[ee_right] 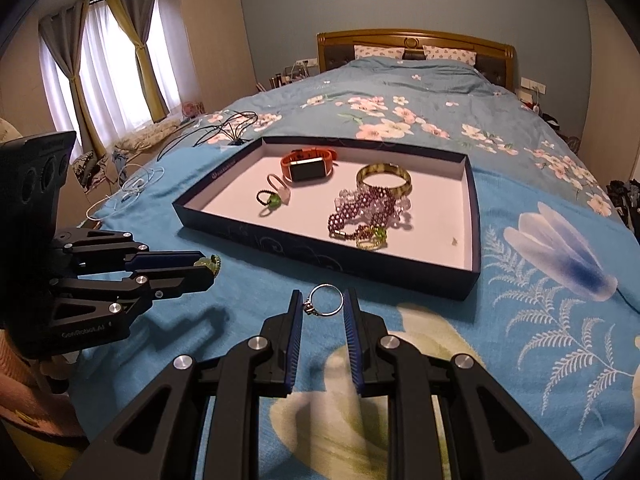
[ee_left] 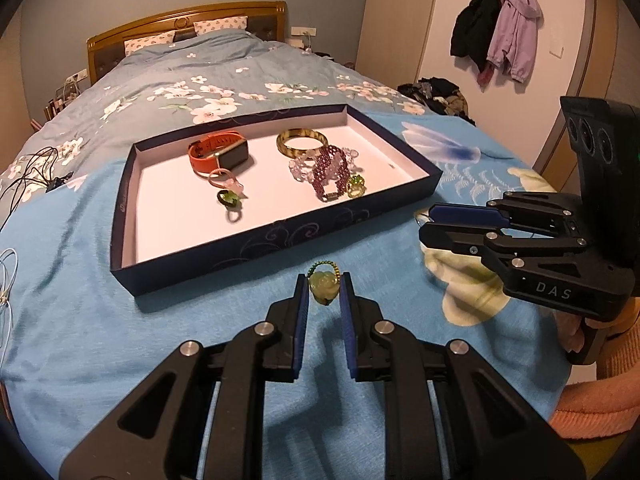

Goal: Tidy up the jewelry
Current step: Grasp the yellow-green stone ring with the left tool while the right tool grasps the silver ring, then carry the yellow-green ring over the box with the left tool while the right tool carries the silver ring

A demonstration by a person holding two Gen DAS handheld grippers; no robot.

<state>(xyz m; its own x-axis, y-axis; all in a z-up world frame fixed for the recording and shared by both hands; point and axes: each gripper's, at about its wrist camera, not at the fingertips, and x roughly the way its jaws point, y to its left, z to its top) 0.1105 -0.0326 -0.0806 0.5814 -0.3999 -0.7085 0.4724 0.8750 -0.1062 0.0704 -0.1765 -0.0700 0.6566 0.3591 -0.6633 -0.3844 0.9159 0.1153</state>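
A pale green flower ring (ee_left: 323,287) with a beaded band sits pinched between the pads of my left gripper (ee_left: 325,285), just above the blue bedspread in front of the tray. My right gripper (ee_right: 324,300) is shut on a thin silver ring (ee_right: 309,307) with a small setting, also near the tray's front wall. Each gripper shows in the other view: the right gripper (ee_left: 426,222) at the right, the left gripper (ee_right: 208,267) at the left with the green ring (ee_right: 210,262) at its tips. The dark blue tray (ee_left: 276,236) (ee_right: 320,254) has a white floor.
In the tray lie an orange watch (ee_right: 306,166), a green-brown bangle (ee_right: 384,178), a purple bead bracelet (ee_right: 362,210) and small green rings (ee_right: 374,238) (ee_right: 273,200). Cables (ee_right: 224,128) trail on the bed's left side. An orange sleeve (ee_left: 600,400) is at the right.
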